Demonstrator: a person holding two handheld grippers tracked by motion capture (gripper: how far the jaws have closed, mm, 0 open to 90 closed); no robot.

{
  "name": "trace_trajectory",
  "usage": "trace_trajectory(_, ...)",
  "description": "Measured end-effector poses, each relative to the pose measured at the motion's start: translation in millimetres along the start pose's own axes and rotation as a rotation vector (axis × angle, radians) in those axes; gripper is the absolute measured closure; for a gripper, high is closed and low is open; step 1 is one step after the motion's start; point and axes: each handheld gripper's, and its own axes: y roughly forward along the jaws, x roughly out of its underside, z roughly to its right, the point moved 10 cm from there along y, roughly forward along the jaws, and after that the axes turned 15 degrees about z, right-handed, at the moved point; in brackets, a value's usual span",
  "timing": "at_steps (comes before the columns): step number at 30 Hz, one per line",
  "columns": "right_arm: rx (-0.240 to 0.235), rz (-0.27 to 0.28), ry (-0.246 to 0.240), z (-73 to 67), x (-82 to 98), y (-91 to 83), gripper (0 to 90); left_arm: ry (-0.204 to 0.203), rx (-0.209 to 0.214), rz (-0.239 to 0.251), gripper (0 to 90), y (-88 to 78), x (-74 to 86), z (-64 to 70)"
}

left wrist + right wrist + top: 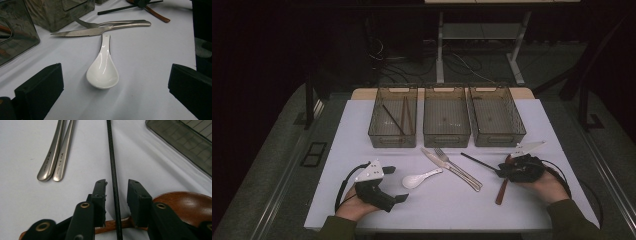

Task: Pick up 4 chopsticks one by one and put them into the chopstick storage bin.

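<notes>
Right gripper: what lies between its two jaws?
A black chopstick runs between the right gripper's open jaws, crossing over a wooden spoon, in the right gripper view.

In the right gripper view the black chopstick (113, 170) runs off the top edge and its near end passes out of the bottom edge between the jaws. The wooden spoon (185, 205) is largely covered by the right gripper (116, 195), and its handle is blurred at the lower left. The knife and fork handles (55, 152) are cut off at the top. In the high view the contents of the left bin (393, 120) are too dim to name surely.
</notes>
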Motion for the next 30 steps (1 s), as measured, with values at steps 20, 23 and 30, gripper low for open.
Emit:
trace_trajectory(20, -0.012, -0.034, -0.014, -0.4, 5.3, 3.9, 78.9, 0.001, 0.000, -0.001, 0.0, -0.1, 0.2, -0.1)
trace_trajectory(23, -0.011, -0.035, -0.020, -0.2, 5.4, 3.7, 80.4, 0.001, 0.001, -0.002, 0.0, 0.0, 0.4, 0.1)
trace_trajectory(30, -0.017, -0.038, -0.022, -0.5, 5.8, 3.5, 83.7, 0.001, 0.001, -0.002, 0.0, -0.1, 0.3, 0.1)
